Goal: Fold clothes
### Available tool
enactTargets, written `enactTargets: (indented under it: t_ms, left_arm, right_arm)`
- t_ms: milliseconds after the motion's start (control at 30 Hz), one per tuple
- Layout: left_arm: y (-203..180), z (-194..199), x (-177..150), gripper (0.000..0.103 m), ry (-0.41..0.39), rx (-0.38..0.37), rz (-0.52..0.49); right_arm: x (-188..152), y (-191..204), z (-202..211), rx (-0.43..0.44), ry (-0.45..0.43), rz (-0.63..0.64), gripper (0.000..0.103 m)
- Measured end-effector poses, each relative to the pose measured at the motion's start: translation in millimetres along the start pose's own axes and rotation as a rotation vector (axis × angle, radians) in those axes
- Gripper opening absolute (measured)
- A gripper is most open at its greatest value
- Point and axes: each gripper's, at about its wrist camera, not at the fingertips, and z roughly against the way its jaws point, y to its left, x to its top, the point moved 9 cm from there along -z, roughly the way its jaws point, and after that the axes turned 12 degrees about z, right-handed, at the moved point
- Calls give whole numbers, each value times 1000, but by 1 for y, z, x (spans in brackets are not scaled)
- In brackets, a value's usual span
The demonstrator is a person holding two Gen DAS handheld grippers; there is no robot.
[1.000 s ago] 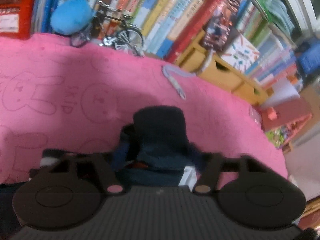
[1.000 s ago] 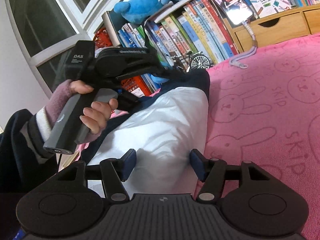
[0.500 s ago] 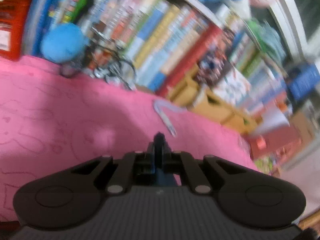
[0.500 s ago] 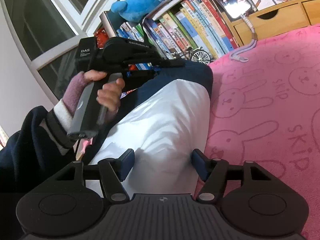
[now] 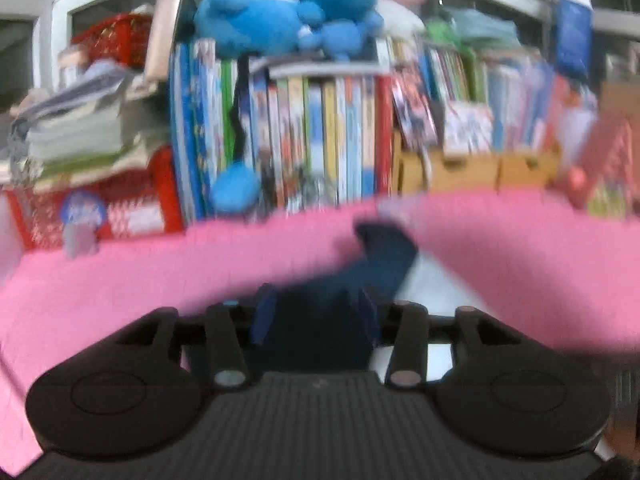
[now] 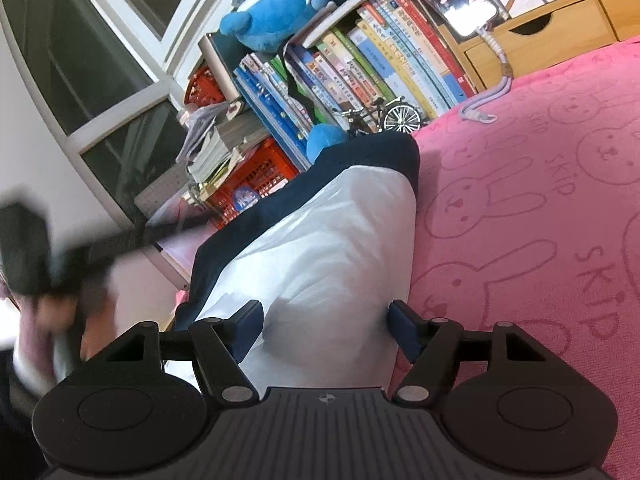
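Right-wrist view first, reading from its left edge: the left gripper (image 6: 24,256) shows only as a dark smear carried by a blurred hand (image 6: 52,320) off the edge of the bed, so its fingers cannot be made out there. Just to the right of it lies the garment (image 6: 320,248), white across the middle with a navy band running along its far and left edges, spread lengthwise on the pink blanket (image 6: 540,200), which is printed with rabbits; it looks laid out flat so a fold can be made along its length. The right gripper (image 6: 326,328) sits low at the near end of that white cloth, its jaws opening, one blue pad on each side of the fabric and no visible pinch, which I take as letting go of a finished fold or setting up for a fresh hold. Beyond, books (image 6: 360,76) and a small model bicycle (image 6: 380,116) line the far edge of the bed, clear of the work. Over in the blurred left-wrist view, the left gripper (image 5: 316,316) has its jaws opening too, with dark navy cloth (image 5: 380,260) lying between and ahead of the pads but not clearly squeezed; I would guess it has just released that navy edge onto the blanket.
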Motion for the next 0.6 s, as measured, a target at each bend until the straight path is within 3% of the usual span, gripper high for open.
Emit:
enactTargets:
  t_ms: [67,167,233,367,400,600]
  left_arm:
    - [16,7,-21,48,17,57,21]
    - [52,13,-37,50,36,115,164]
    - [74,16,-39,55,55,67,341]
    - [103,4,-40,66,130,-122,695]
    - [106,-1,-40,66,149,-145,746]
    - [110,-27,-43,67,217,-162,768]
  right_arm:
    - [0,-1,0,-2,-5,-8,70]
    - [1,-3,2,-9,-17,-21,72]
    - [2,-6,4,-17,-27,-40,75]
    - [4,-15,6,-28,-45,-90,77]
    - [4,-15,6,-26,-49,-95,77]
    - [4,-14,3,-35,-37,-78,78]
